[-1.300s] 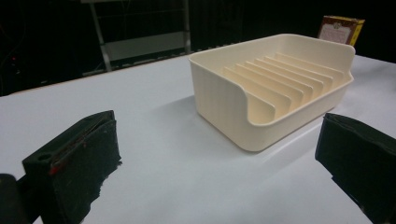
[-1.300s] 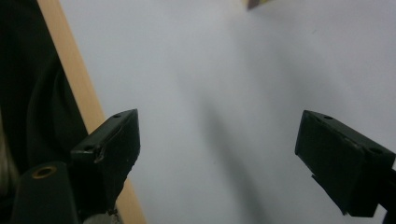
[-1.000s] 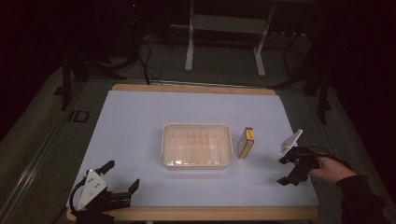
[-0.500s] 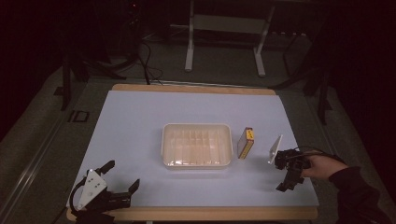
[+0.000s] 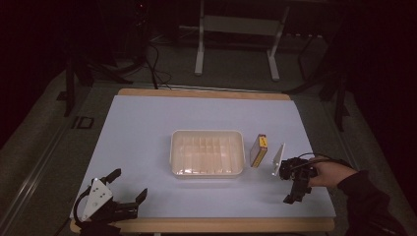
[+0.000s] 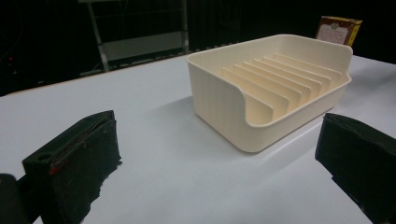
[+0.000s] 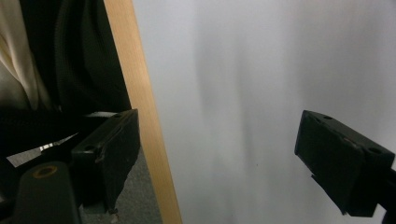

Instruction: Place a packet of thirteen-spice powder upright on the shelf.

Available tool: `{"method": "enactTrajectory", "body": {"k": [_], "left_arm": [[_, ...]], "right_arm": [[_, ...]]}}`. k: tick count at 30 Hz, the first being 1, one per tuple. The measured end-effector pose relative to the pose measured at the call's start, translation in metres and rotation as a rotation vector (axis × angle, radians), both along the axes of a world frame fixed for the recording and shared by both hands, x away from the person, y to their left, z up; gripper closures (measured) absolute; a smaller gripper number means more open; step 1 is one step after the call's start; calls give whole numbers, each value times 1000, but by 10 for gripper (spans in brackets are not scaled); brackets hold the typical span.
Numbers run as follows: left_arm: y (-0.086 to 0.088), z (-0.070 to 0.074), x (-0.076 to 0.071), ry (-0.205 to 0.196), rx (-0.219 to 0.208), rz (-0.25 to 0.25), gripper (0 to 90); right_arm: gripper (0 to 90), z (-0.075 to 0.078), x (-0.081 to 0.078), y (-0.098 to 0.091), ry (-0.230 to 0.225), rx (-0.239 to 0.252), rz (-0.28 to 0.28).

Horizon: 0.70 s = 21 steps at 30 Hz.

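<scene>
- Right gripper (image 5: 297, 184) is held in the person's hand (image 5: 328, 173) over the near right part of the worktop (image 5: 147, 128), its jaws wide apart with nothing between them.
- Its own view looks steeply down: the two black jaws frame bare pale surface and the wooden edge of the worktop (image 7: 140, 121), so it is pointing toward the near rim, not at the box.
- Just beyond this gripper stands a small yellow-and-brown box (image 5: 258, 150), upright on a narrow side, set just beside the right wall of the cream slotted tray (image 5: 207, 153). Whether box and tray touch cannot be told.
- Left gripper (image 5: 114, 204) lies on the near left corner of the worktop with no hand on it, jaws spread wide and empty.
- Ahead of the left gripper, in its own view, the cream slotted tray (image 6: 275, 88) sits well apart from the jaws, its ribbed slots empty, and the top of the box (image 6: 338, 29) peeks over the far wall.
- Judged step: the approach to the box, with the grasp not yet begun; the tray slots hold nothing.
- The next move seems to call for turning the right gripper up and away from the worktop edge so the jaws face the box, then closing across its thin faces.
- The box stands on a narrow side, so a brush from one jaw could tip it against the tray; a level, centred closing would suit it.
</scene>
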<state>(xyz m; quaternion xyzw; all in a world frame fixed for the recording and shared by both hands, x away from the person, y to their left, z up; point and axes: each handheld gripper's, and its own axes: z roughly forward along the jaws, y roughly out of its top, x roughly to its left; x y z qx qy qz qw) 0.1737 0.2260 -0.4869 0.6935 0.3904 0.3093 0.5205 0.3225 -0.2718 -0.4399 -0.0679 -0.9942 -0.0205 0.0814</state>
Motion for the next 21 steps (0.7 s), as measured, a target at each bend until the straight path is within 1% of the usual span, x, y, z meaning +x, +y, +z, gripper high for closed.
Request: {"method": "enactTrajectory", "body": {"k": [2,6,7,9,10,11,14,15,16,17,20,21], "left_arm": [[0,0,0,-1,-2,-1,0],[0,0,0,0,-1,0,0],[0,0,1,0,-1,0,0],[0,0,1,0,-2,-2,0],[0,0,1,0,-1,-3,0],[0,0,1,0,-1,-3,0],[0,0,1,1,-2,-4,0],[0,0,1,1,-3,-5,0],[0,0,1,1,-3,-5,0],[0,0,1,2,-2,-6,0],[0,0,1,3,-4,-3,0],[0,0,1,3,-5,-3,0]], "right_arm": [[142,0,0,2,-1,3,7],[138,5,1,13,1,15,35],[138,5,1,13,1,15,35],[135,7,0,19,-10,17,50],[134,9,0,23,-9,28,61],[134,9,0,23,-9,28,61],[135,13,0,30,-12,48,84],[139,15,-1,34,-24,48,105],[139,15,-1,34,-24,48,105],[140,17,-1,36,-24,61,116],[141,21,-2,41,-15,85,136],[141,24,-2,44,-11,81,148]]}}
